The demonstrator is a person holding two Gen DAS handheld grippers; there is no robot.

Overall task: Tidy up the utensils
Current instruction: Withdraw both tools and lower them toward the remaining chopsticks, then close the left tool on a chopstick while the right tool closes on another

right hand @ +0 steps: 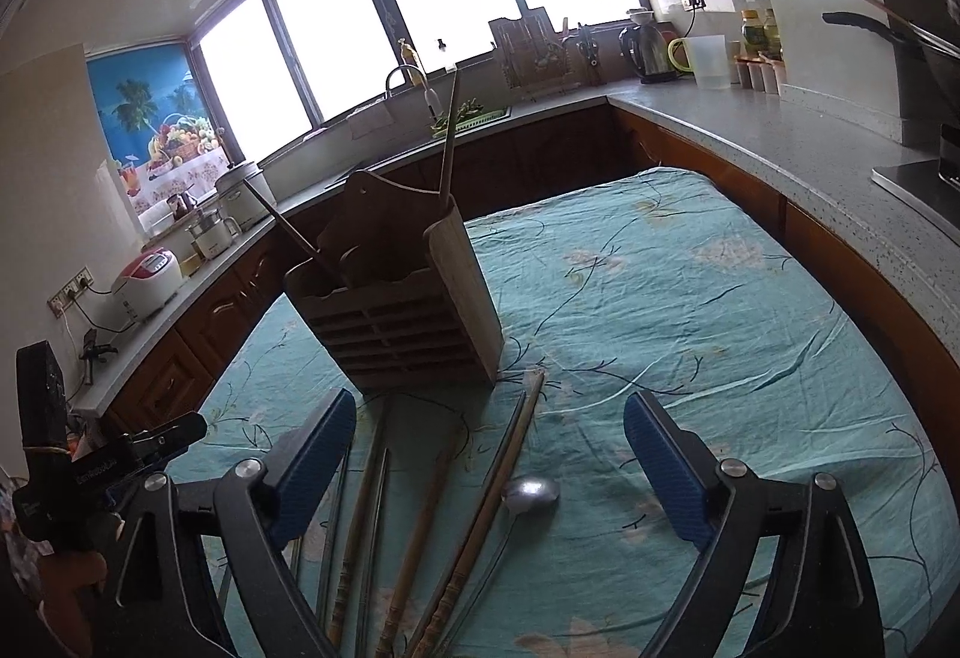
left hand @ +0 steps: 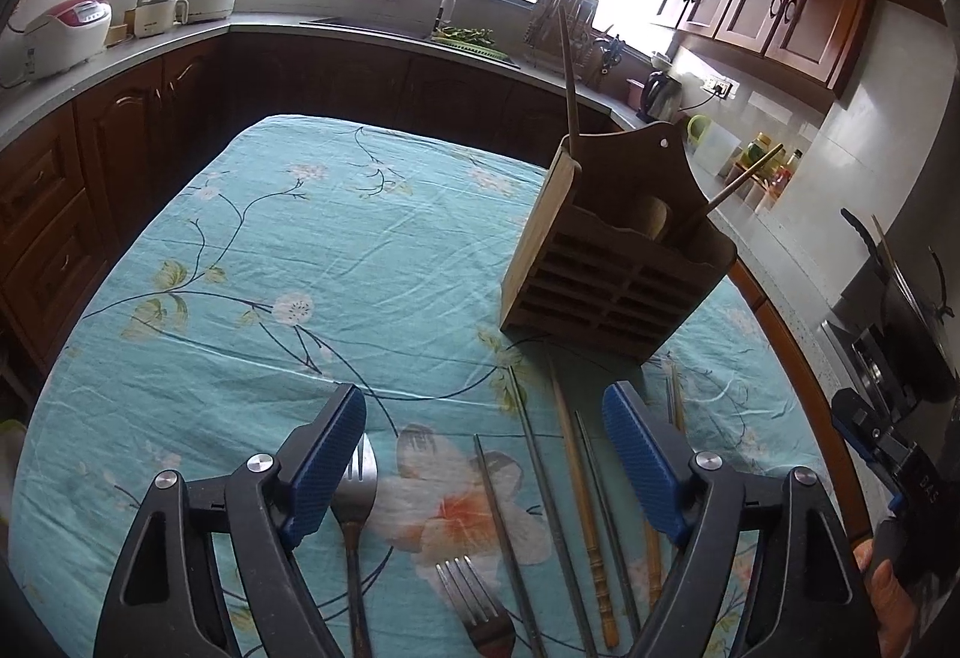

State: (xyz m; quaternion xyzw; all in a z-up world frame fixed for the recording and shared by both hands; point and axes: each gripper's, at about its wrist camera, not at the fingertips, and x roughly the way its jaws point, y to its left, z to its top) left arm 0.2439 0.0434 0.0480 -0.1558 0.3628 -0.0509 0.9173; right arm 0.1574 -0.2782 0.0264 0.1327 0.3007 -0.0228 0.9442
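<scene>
**Both grippers released above the utensils**

I held my left gripper (left hand: 485,454) spread wide, grasping nothing, over a spork (left hand: 354,484), a fork (left hand: 477,607) and chopsticks (left hand: 579,490) on the floral tablecloth (left hand: 240,250). The wooden utensil holder (left hand: 618,262) stood at one o'clock, two sticks already inside. My right gripper (right hand: 489,469) was equally released; a spoon (right hand: 531,493) lay between its fingers.

Partial white lettering, apparently "DAS", stands on the right gripper (left hand: 900,454) body in the left wrist view. Lettering on the left gripper (right hand: 96,469) is illegible.
</scene>
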